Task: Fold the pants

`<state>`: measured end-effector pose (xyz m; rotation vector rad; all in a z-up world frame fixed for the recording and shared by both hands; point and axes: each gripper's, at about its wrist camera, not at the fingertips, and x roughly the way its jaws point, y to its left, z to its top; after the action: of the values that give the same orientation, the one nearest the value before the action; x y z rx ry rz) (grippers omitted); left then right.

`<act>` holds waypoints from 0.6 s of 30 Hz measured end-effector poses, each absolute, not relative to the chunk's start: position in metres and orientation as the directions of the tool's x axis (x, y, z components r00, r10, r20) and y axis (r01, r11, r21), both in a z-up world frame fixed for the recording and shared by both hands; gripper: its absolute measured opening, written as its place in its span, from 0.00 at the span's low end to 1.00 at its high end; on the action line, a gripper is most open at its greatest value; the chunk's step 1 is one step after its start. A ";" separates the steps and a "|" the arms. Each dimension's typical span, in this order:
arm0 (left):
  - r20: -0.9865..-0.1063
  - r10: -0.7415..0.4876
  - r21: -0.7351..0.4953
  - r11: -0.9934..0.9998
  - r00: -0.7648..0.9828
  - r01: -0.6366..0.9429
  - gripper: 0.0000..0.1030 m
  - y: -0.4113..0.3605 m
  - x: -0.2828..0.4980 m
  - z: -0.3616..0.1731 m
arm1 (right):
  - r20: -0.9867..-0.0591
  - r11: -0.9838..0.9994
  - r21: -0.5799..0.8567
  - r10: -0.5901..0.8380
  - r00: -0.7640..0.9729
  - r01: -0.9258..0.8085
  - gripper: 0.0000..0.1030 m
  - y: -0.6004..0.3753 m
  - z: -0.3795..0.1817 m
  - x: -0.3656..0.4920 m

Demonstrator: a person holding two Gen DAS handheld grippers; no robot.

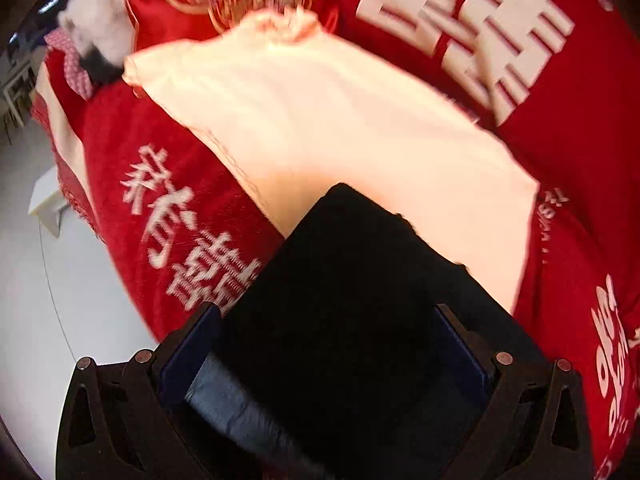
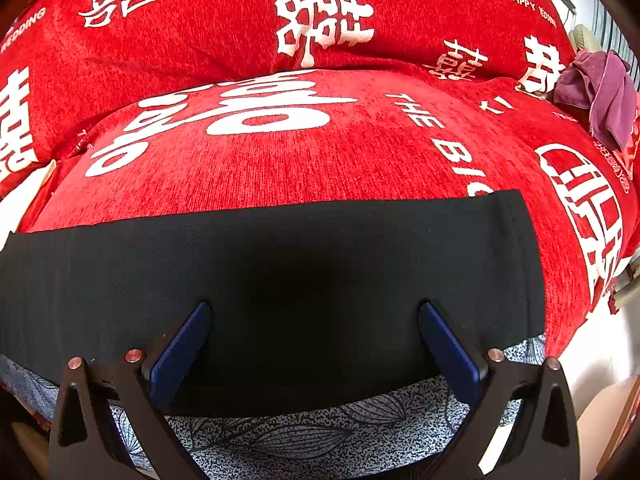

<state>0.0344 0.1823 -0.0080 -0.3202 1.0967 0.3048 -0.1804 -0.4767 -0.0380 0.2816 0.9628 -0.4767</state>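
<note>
Where red blanket (image 2: 320,160) covers sofa — black pants (image 2: 280,272) spread flat; both claws (image 1: 328,340) (image 2: 316,340) wide — pale floor (image 1: 60,300) beyond.

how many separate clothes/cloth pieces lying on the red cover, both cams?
3: black pants at the near edge, cream garment just beyond them in the left view, purple cloth far right. More may lie out of view.

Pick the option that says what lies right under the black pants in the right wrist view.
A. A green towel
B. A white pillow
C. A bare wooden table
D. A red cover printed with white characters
D: the black pants lie flat on the red cover printed with white characters, between the spread blue fingers of the right hand-held gripper.
</note>
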 end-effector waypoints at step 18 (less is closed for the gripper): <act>-0.801 0.172 0.125 0.985 0.573 -0.120 1.00 0.155 0.004 0.079 | -0.843 0.864 0.031 -0.247 0.478 0.502 1.00 -0.478 -0.037 -0.181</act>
<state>0.0042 0.1546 0.0791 0.0591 0.9451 0.1715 -0.1807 -0.4781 -0.0372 0.2916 0.9705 -0.4652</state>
